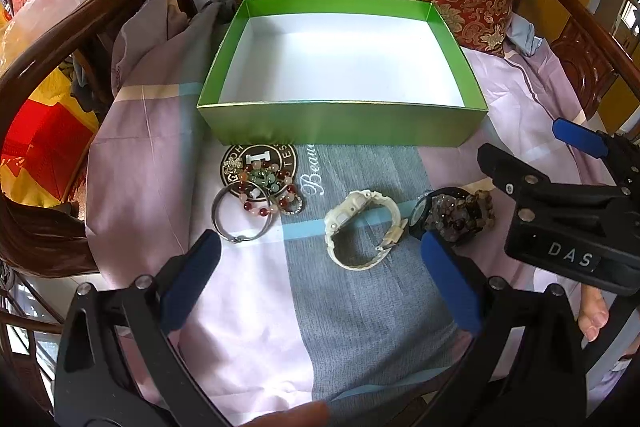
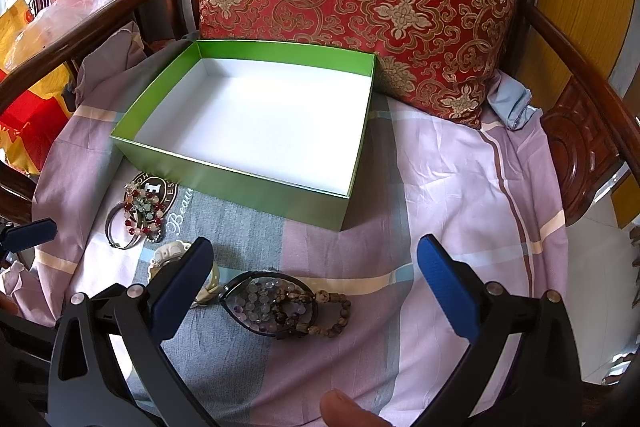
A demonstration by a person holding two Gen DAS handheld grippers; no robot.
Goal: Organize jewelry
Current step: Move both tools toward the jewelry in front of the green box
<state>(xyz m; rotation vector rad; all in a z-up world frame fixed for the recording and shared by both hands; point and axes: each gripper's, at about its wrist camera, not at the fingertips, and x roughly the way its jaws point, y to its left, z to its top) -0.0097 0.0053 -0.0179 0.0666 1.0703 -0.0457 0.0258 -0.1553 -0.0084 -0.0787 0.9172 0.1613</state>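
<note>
Holding left gripper [image 1: 320, 279] low over chair seat, fingers [image 1: 192, 283] spread wide, pinching nothing. Right gripper [image 2: 314, 291] likewise hovering, fingers [image 2: 446, 291] spread, empty. White watch [image 1: 362, 229] lying on its side on bedsheet [image 1: 248, 307] near seat's front edge, strap loop running roughly front to back; in right view my left finger hiding most of it. Bead bracelets [image 2: 276, 303] piled right of watch, details hard making out. Green box [image 1: 340, 67] sitting toward seat's back edge, long axis left-right.

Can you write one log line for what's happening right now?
left gripper: open, empty | right gripper: open, empty | green box: empty | white watch, bead bracelets: on cloth
</note>
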